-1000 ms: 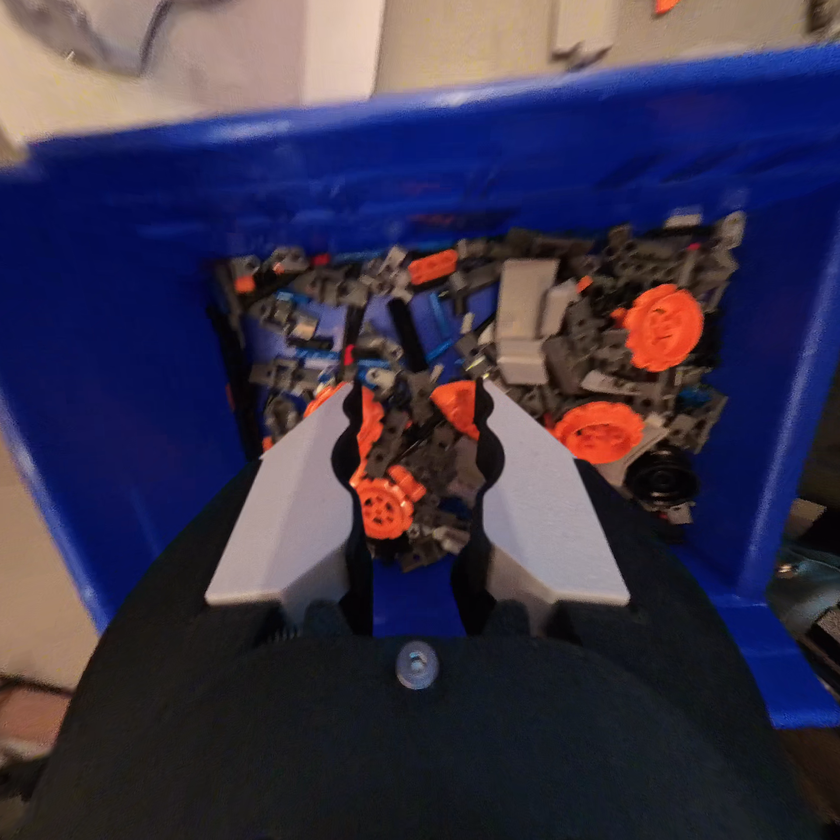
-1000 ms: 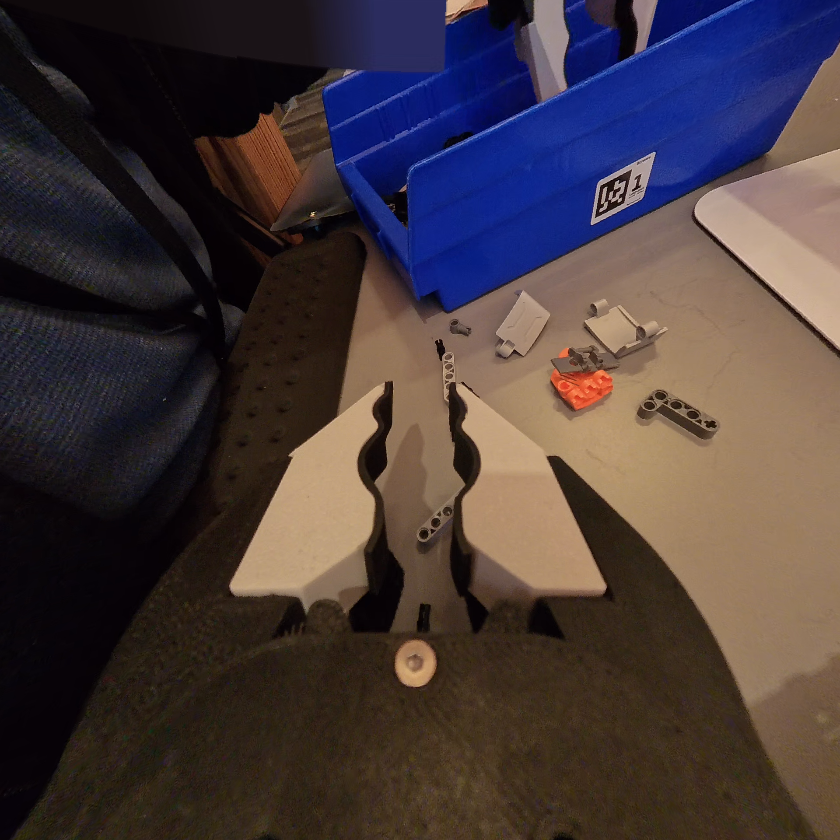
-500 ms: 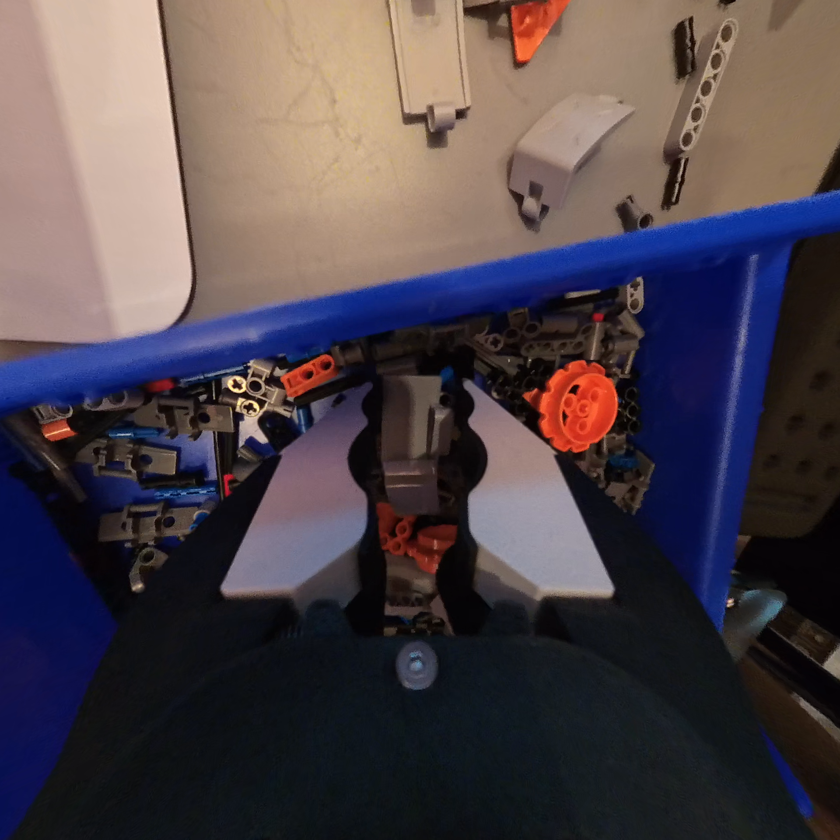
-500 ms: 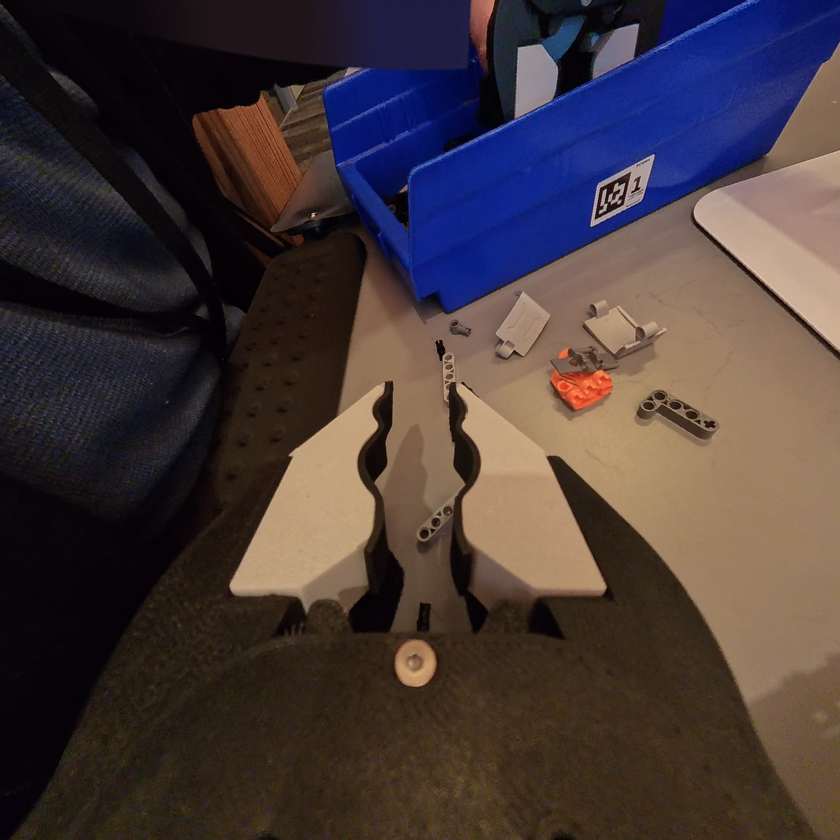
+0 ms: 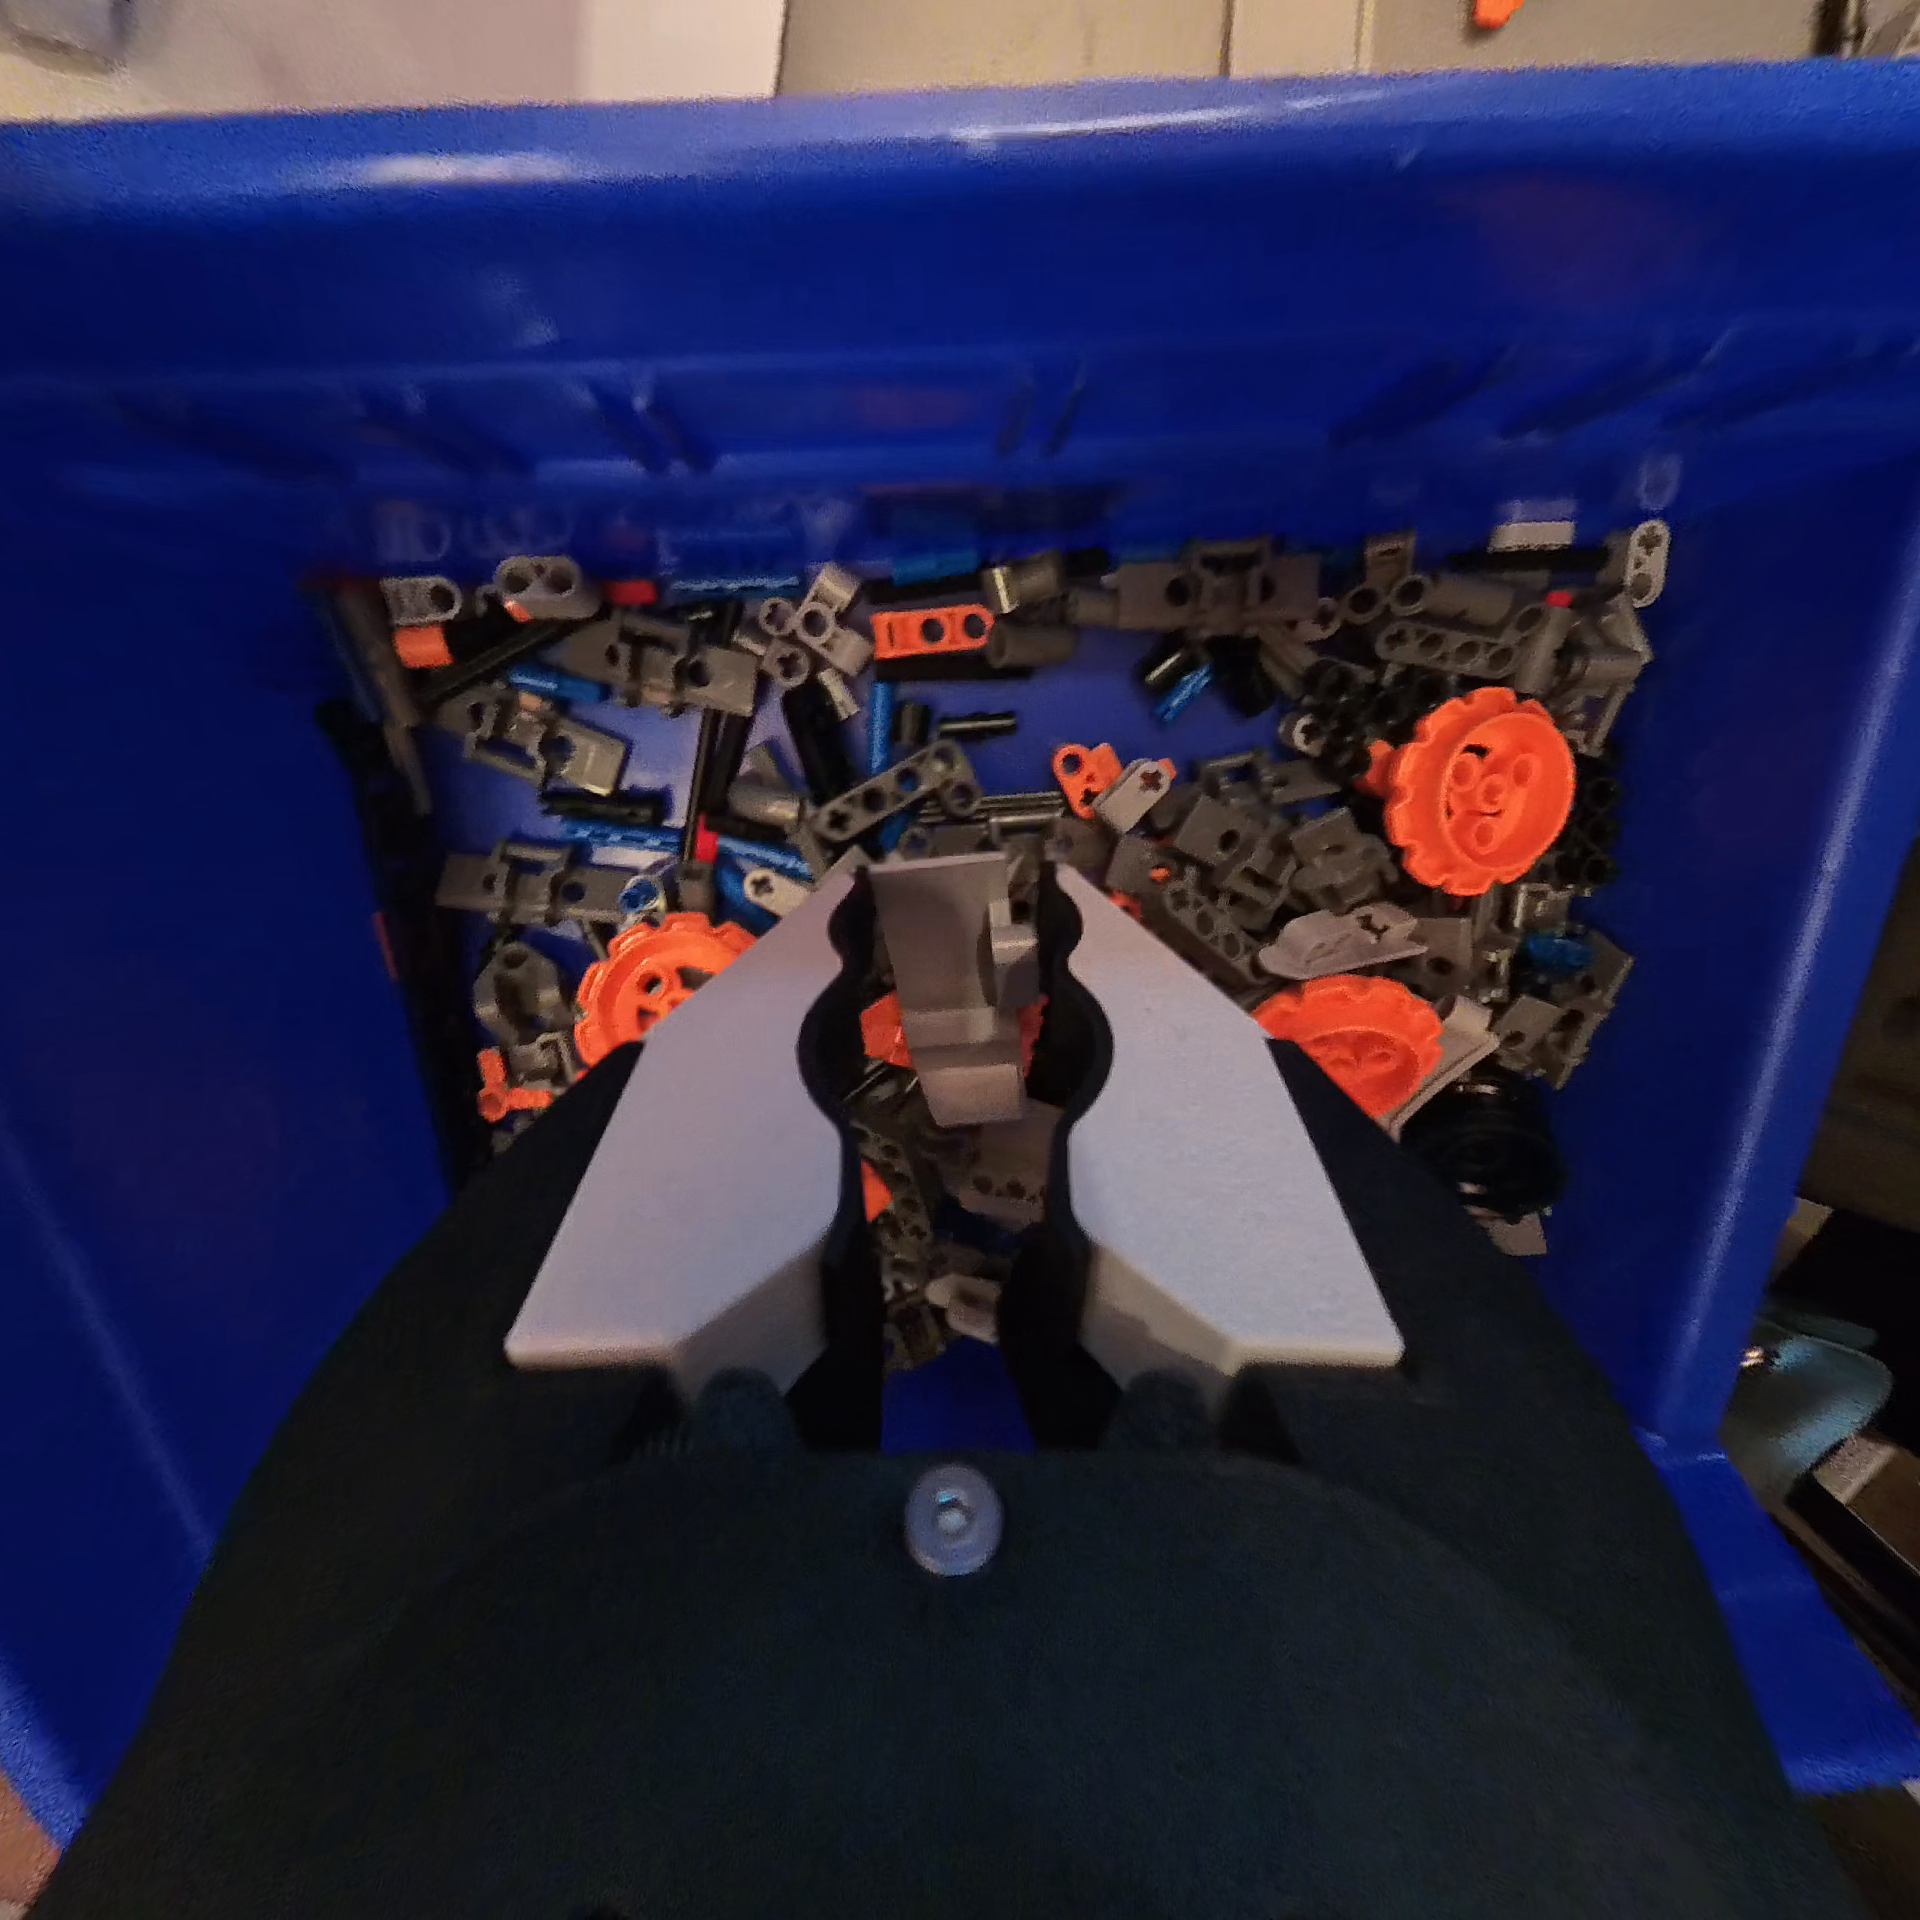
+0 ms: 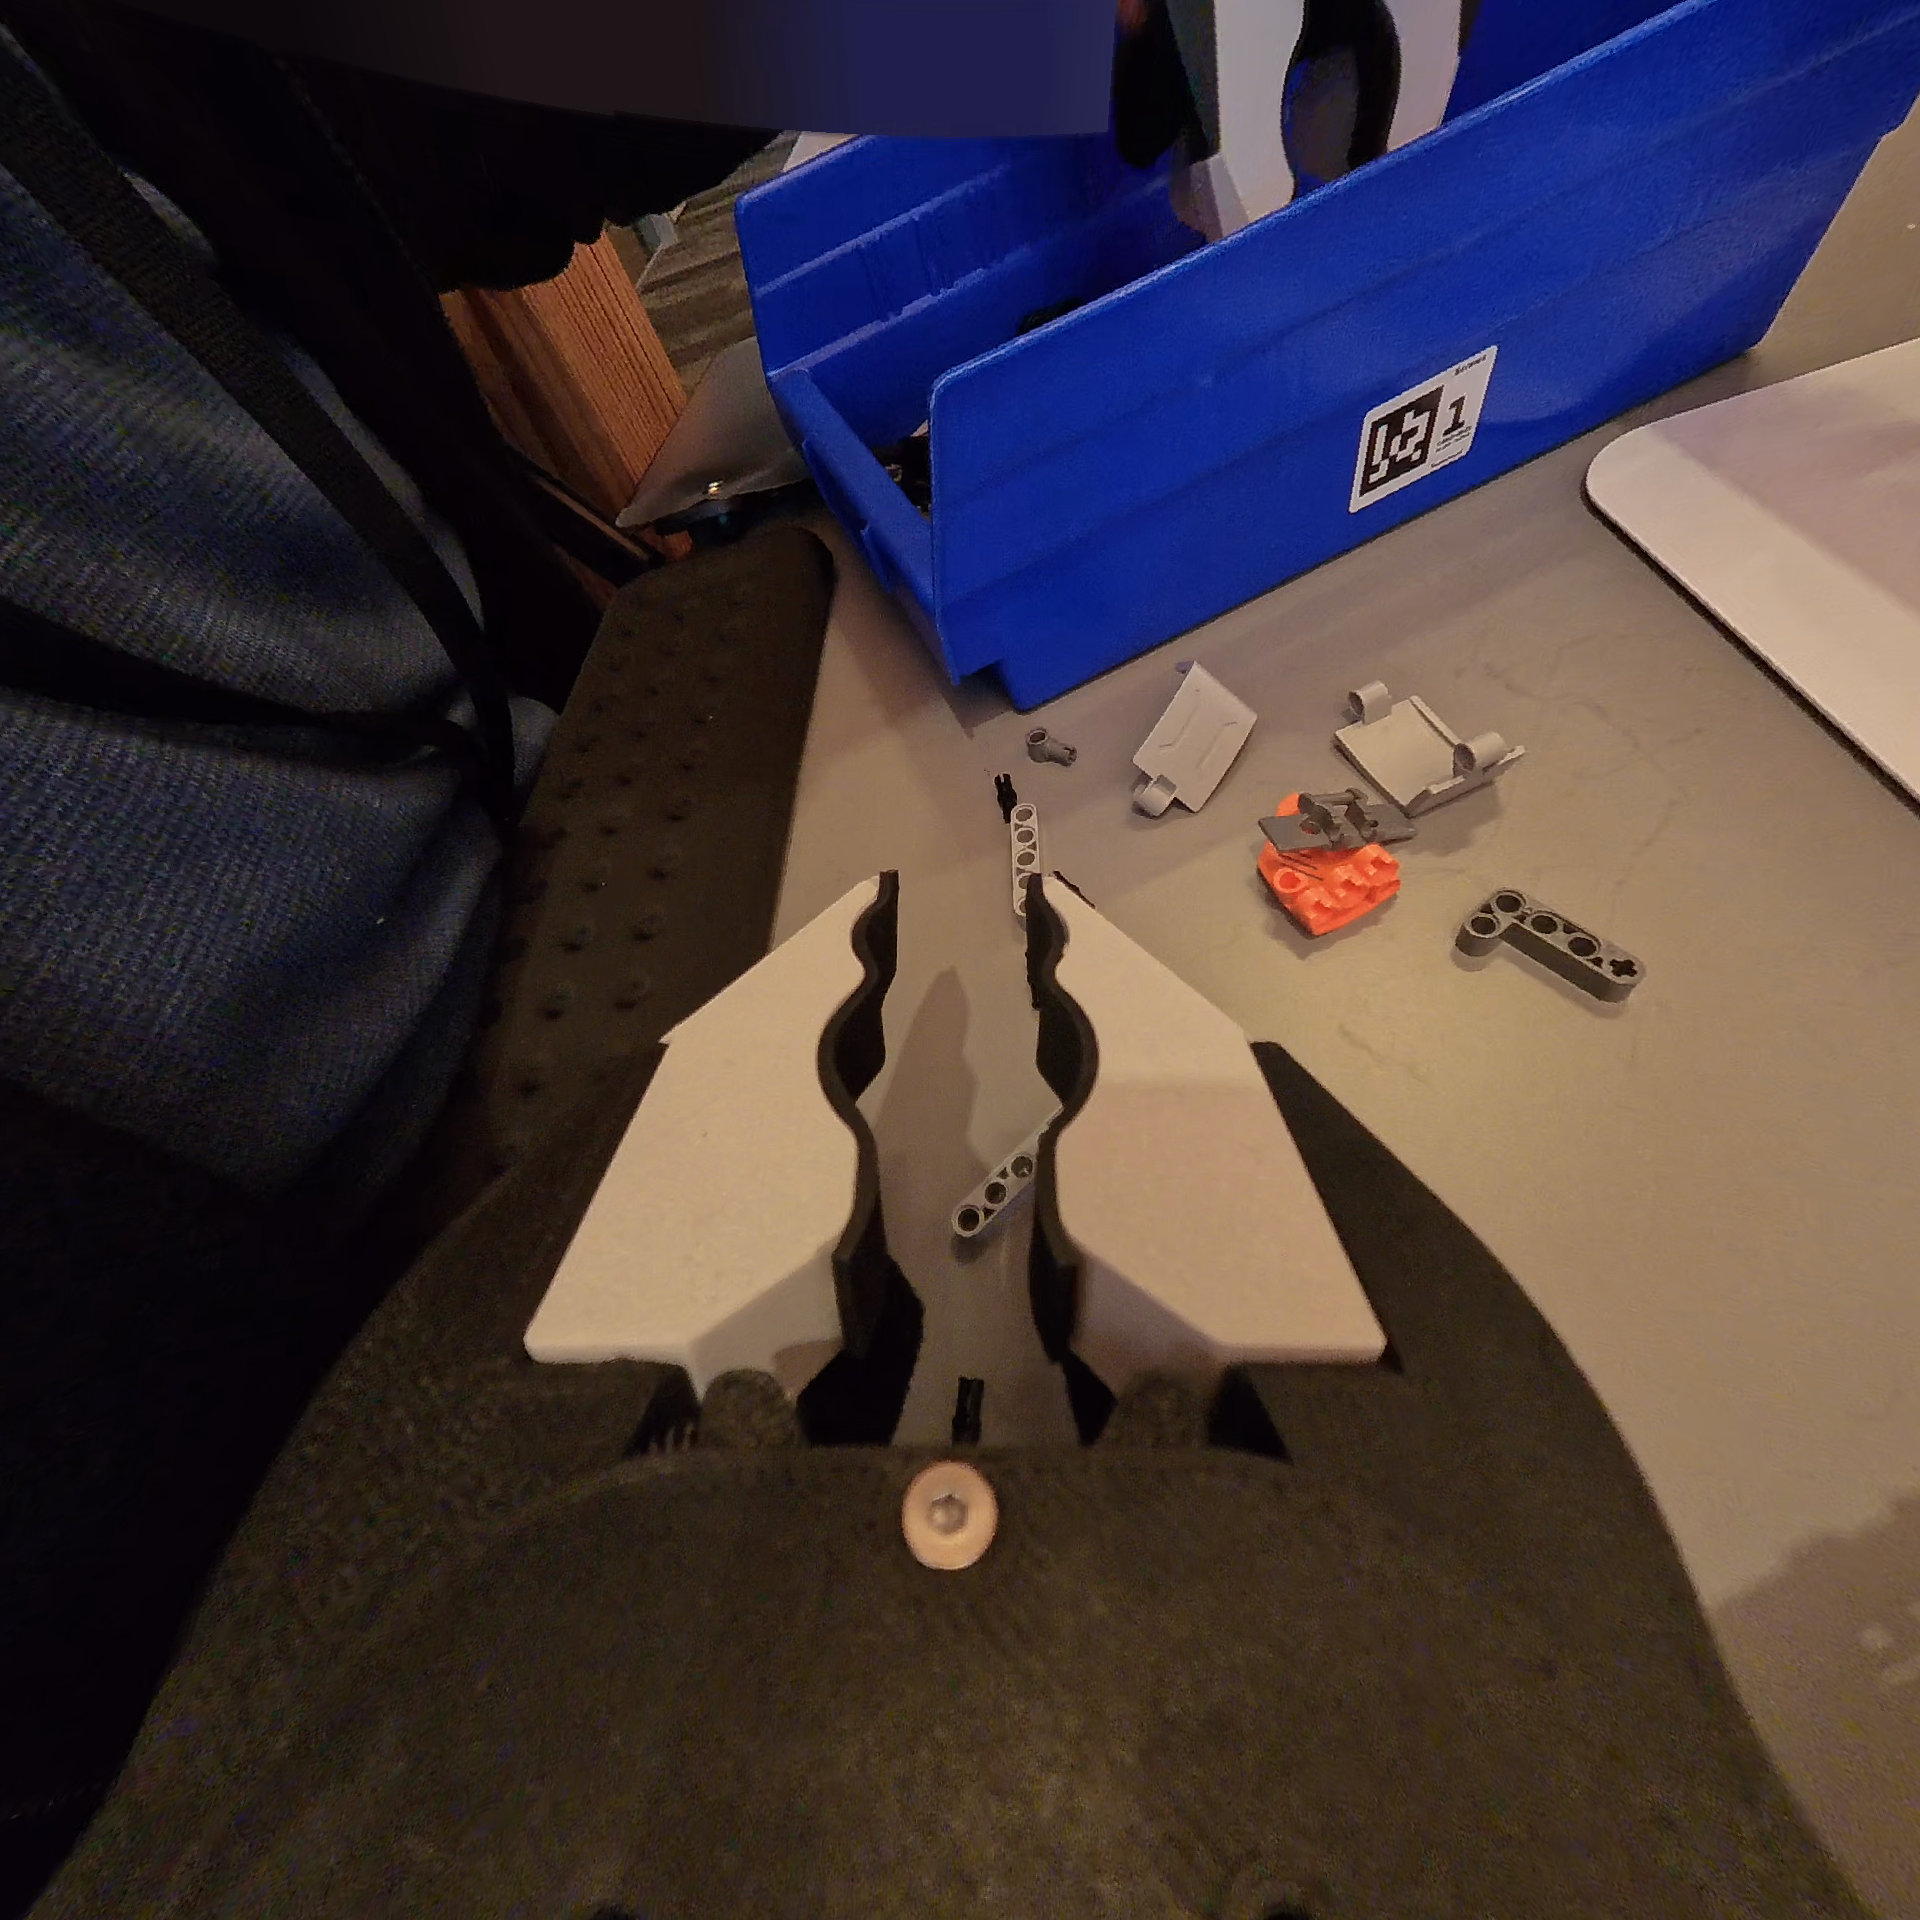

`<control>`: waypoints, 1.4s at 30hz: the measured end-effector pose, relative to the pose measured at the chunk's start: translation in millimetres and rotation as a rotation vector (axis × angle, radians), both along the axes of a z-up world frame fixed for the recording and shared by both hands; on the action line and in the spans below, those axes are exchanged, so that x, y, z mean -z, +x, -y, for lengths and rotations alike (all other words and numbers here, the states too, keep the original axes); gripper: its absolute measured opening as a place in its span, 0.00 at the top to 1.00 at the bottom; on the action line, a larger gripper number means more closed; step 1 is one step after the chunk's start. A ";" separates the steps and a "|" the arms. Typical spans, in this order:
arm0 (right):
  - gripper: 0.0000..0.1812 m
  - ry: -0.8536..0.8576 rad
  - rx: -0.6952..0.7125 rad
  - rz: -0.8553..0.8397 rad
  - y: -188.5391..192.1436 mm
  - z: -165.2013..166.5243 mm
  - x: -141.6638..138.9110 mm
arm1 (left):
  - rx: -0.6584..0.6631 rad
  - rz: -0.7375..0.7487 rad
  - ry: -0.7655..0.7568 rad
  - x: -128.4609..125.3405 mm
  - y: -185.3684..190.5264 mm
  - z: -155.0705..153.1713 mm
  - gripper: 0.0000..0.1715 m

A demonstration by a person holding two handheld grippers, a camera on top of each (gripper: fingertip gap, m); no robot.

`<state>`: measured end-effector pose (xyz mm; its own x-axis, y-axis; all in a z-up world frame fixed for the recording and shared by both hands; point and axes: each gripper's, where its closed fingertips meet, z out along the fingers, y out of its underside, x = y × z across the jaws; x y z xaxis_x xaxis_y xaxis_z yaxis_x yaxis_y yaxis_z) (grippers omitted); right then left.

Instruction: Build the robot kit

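Hand-held gripper [image 5: 951, 883] on the left is clamped on a grey panel piece [image 5: 951, 997] above the blue bin [image 5: 935, 312], while the right hand-held gripper [image 6: 961, 894] is held apart over the worktop [image 6: 1558, 1195] beside that bin.

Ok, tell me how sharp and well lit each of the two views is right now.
Left wrist view: dim, warm light; the blue bin is smeared by blur along its far wall, and the grey panel piece between the fingers is soft-edged. Right wrist view: sharp; the grey table shows the small parts crisply, the right gripper casts a shadow between its fingers, and wide-angle bending curves the edges.
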<state>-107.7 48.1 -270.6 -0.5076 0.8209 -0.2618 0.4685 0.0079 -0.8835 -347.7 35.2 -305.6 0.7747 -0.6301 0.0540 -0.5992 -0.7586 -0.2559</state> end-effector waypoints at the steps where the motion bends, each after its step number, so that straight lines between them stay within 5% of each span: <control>1: 0.88 0.001 0.000 0.000 0.0 -0.1 0.1 | -0.010 -0.003 0.008 -1.7 -3.9 -1.1 0.83; 12: 0.88 0.001 0.001 0.001 -0.2 -0.2 0.3 | -0.069 -0.094 0.096 -9.7 -29.3 -12.2 0.74; 29: 0.88 0.004 0.000 -0.001 0.1 0.2 0.0 | 0.111 0.027 0.015 14.2 60.7 -11.4 0.67; 34: 0.88 0.004 0.000 -0.001 0.2 0.2 -0.1 | 0.105 0.031 -0.011 19.2 59.5 -8.5 0.83; 42: 0.88 0.005 -0.001 -0.003 0.3 0.4 -0.5 | 0.078 -0.031 -0.001 11.2 31.4 0.9 0.92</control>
<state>-107.5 47.7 -270.1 -0.5092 0.8216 -0.2564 0.4660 0.0128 -0.8847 -316.3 34.3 -316.9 0.7244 -0.6887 0.0310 -0.6644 -0.7094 -0.2354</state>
